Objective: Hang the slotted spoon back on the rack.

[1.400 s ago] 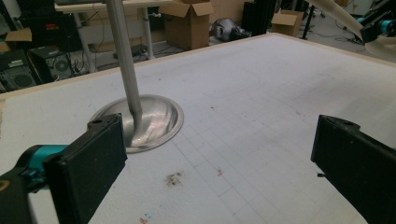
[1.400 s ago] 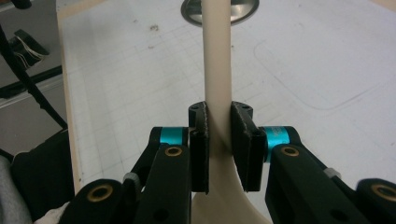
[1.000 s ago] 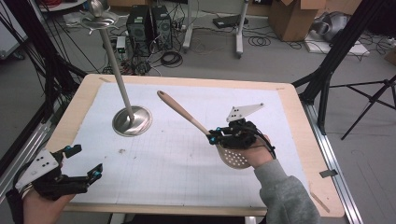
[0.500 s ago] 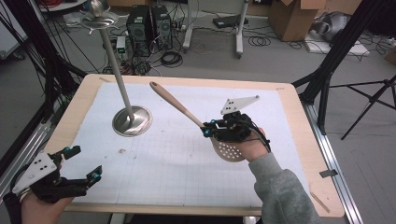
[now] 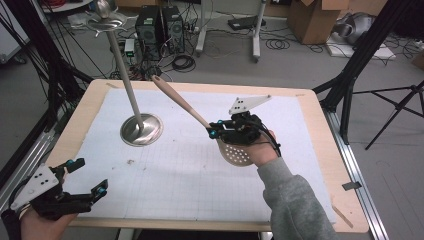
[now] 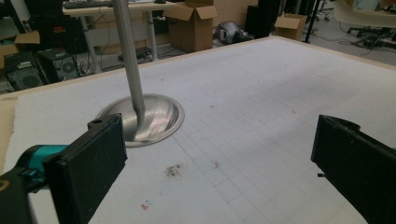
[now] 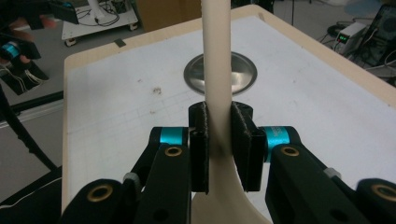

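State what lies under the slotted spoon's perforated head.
The spoon is held off the table by the right gripper. Under its head shows the white mat; the hand covers the head's right edge.

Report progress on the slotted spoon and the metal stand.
Done: the right gripper is shut on the spoon at its handle, and the perforated head is off the mat. In hand: the handle points up toward the stand. Left: the spoon is not on the stand's top. The left gripper waits open near the table's corner.
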### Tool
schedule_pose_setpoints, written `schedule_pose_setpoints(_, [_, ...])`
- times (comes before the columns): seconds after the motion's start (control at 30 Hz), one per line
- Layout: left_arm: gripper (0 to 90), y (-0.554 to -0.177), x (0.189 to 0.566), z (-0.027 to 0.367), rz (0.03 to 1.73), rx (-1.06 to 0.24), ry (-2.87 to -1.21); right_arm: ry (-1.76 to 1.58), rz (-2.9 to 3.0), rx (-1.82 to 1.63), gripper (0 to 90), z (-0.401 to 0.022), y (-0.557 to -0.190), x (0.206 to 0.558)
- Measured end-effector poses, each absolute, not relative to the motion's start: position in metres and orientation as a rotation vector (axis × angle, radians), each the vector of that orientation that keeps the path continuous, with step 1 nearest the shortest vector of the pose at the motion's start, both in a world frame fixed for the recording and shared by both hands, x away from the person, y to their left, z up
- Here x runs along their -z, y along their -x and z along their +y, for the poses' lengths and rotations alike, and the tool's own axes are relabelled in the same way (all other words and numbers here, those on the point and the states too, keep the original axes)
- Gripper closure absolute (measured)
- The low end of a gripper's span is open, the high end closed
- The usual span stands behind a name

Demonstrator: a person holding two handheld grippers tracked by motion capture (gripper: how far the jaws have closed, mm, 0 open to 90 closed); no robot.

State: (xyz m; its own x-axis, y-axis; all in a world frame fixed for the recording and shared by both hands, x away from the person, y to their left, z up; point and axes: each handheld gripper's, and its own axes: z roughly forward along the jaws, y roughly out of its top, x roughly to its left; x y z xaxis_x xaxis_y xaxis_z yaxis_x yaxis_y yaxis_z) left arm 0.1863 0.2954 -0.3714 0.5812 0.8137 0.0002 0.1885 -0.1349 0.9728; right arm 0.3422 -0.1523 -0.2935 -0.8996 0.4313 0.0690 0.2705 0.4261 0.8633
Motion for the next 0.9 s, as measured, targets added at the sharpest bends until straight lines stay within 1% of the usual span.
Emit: schedule_pose_setpoints(0.9, [3.7, -0.184, 0.371, 0.298, 0.857, -0.670, -1.638, -0.580, 2.463, -1.518, 78.3, -0.135, -0.349, 0.264])
